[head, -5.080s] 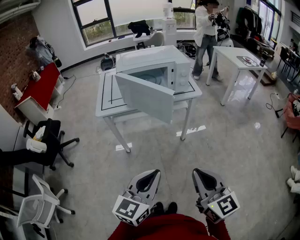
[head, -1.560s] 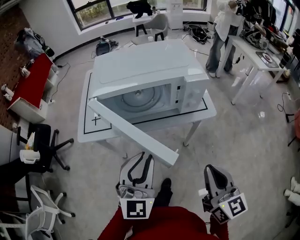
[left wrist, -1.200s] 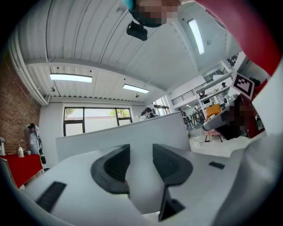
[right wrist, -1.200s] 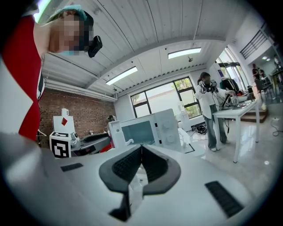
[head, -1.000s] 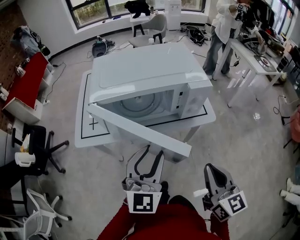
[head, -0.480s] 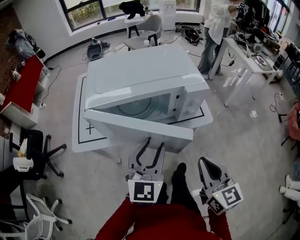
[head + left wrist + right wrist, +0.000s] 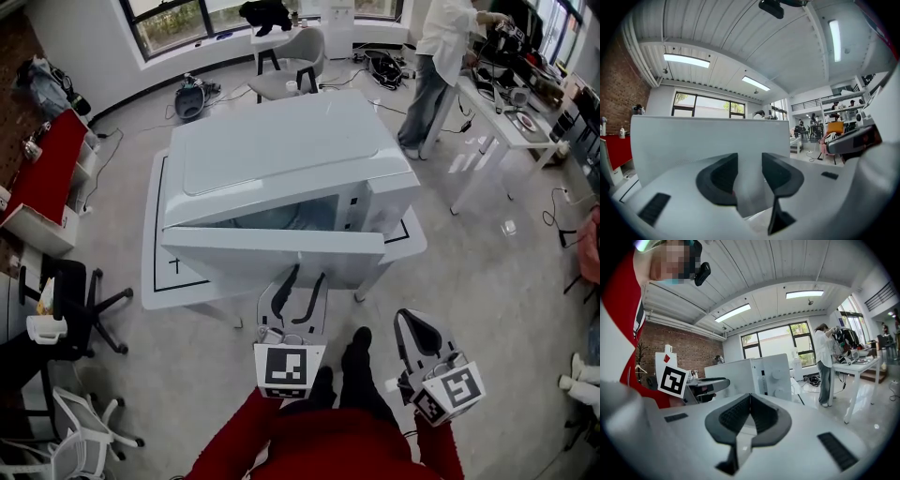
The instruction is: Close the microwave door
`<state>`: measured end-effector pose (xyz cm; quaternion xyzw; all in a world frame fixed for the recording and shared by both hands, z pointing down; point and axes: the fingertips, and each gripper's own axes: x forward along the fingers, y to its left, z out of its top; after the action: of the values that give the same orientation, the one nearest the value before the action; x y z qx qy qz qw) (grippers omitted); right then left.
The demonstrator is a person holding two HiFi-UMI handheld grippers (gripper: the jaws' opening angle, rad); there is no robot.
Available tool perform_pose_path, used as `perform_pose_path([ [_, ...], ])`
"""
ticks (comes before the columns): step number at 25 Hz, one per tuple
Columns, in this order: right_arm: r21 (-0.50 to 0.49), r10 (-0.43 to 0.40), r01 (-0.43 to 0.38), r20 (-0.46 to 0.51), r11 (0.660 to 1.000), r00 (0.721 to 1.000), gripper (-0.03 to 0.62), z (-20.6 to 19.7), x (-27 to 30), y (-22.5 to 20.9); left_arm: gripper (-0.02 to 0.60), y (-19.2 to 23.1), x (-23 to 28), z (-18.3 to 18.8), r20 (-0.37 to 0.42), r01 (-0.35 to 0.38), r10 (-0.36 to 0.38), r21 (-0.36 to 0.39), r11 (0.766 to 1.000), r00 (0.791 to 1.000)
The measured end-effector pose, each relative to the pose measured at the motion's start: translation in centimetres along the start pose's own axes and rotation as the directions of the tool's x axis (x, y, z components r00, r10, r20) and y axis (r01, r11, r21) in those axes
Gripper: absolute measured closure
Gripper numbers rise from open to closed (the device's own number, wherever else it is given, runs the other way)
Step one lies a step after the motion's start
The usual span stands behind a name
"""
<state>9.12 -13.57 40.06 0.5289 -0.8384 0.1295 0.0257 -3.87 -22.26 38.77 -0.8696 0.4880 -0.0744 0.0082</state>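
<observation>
A big white microwave (image 7: pixel 281 150) stands on a white table (image 7: pixel 155 281). Its door (image 7: pixel 244 258) is hinged at the left and stands only slightly ajar, with a thin wedge of the cavity showing above it. My left gripper (image 7: pixel 302 278) is open, its fingertips against the door's outer face near the lower middle. In the left gripper view the door panel (image 7: pixel 708 140) fills the space just beyond the open left gripper (image 7: pixel 750 161). My right gripper (image 7: pixel 406 321) hangs shut and holds nothing, low at the right, away from the microwave. The right gripper (image 7: pixel 750 398) looks at the microwave's control side (image 7: pixel 776 376).
A person (image 7: pixel 441 47) stands at the back right beside a white desk (image 7: pixel 497 103). Office chairs (image 7: pixel 75 291) and a red cabinet (image 7: pixel 47 169) line the left. A grey chair (image 7: pixel 291 56) sits behind the microwave table. My feet (image 7: pixel 352 352) are just before the table.
The door has swung from wide open to almost shut. My left gripper has moved forward with it, staying on its face. I have stepped closer; the right gripper has stayed low.
</observation>
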Motion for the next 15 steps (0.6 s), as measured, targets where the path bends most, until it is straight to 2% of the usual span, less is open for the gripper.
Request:
perform_pose_path([
  [5,0.005,0.006,-0.006,-0.003,1.000,1.000,0.580,0.0,0.3,-0.3,0.426,1.4,0.7,-0.8,-0.034,-0.029,0.027,-0.043,0.999,0.999],
  [15,0.000,0.017,-0.017,0.000,1.000,1.000,0.582,0.2,0.9,-1.0,0.426,2.4,2.3,-0.6,-0.045,-0.070,0.068,-0.062,0.996,0.997],
])
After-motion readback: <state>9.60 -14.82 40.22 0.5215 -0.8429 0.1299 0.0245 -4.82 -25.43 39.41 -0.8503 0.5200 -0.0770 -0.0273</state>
